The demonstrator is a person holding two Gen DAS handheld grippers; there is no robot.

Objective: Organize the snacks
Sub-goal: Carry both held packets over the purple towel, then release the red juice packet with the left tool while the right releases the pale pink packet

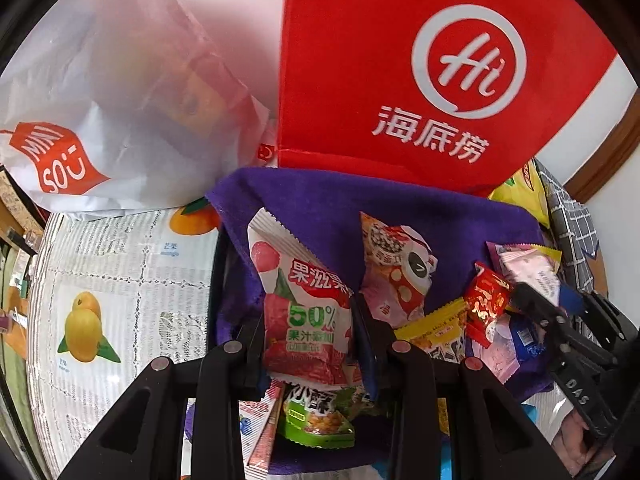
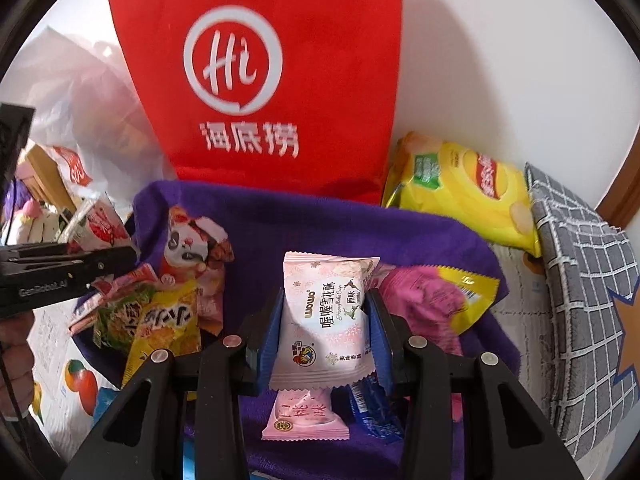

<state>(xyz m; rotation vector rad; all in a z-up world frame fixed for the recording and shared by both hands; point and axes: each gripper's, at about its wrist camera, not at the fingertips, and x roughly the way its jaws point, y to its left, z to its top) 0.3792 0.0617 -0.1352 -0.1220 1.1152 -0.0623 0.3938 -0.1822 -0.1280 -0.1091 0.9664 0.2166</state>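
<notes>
My left gripper (image 1: 308, 320) is shut on a red-and-white fruit jelly packet (image 1: 304, 312) and holds it above the purple cloth (image 1: 320, 200). My right gripper (image 2: 326, 320) is shut on a pink snowflake pastry packet (image 2: 324, 320) above the same cloth (image 2: 320, 224). Several snack packets lie on the cloth: a panda packet (image 2: 188, 244), a green packet (image 1: 320, 420), a yellow packet (image 2: 164, 336), a small pink packet (image 2: 304, 416) and a pink-and-yellow packet (image 2: 432, 304). The right gripper shows at the right of the left wrist view (image 1: 560, 320).
A red Haidilao bag (image 1: 420, 72) stands behind the cloth, with a white Miniso bag (image 1: 100, 100) to its left. A yellow crisp bag (image 2: 468, 188) leans by a grey checked cushion (image 2: 580, 280). A fruit-print tablecloth (image 1: 120, 300) covers the table.
</notes>
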